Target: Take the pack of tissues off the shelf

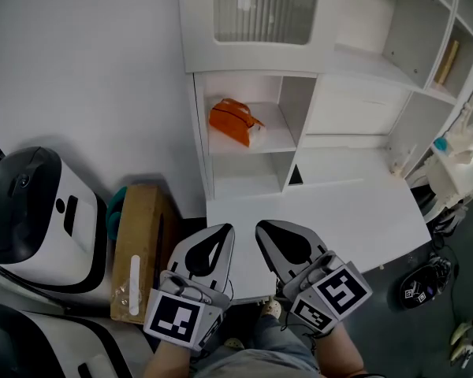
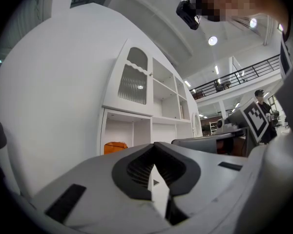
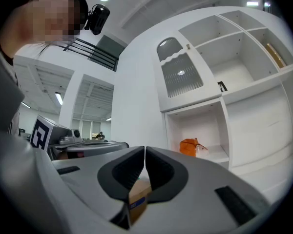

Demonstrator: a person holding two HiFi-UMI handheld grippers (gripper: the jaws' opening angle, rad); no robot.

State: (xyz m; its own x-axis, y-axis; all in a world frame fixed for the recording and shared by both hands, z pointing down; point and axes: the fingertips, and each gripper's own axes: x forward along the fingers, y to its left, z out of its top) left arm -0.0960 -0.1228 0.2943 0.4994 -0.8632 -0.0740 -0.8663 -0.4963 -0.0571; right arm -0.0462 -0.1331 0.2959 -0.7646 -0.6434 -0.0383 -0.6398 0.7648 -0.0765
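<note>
A: On shelf [image 1: 277, 138], upper open cubby: orange pack of tissues [image 1: 235, 122], lying tilted.
B: Out front of shelf, well apart from pack: left gripper [image 1: 223, 229], right gripper [image 1: 266, 227], both w/ jaws pressed together, empty.

A long cardboard box [image 1: 138, 246] lies at the left by the white wall [image 1: 79, 61], a teal thing [image 1: 117, 205] touching its far end and a white-and-black machine [image 1: 39, 211] just beside it. A white worktop [image 1: 355, 219] juts out mid-frame. A round black device [image 1: 422, 286] lies on the dark floor [image 1: 394, 329] at right.
</note>
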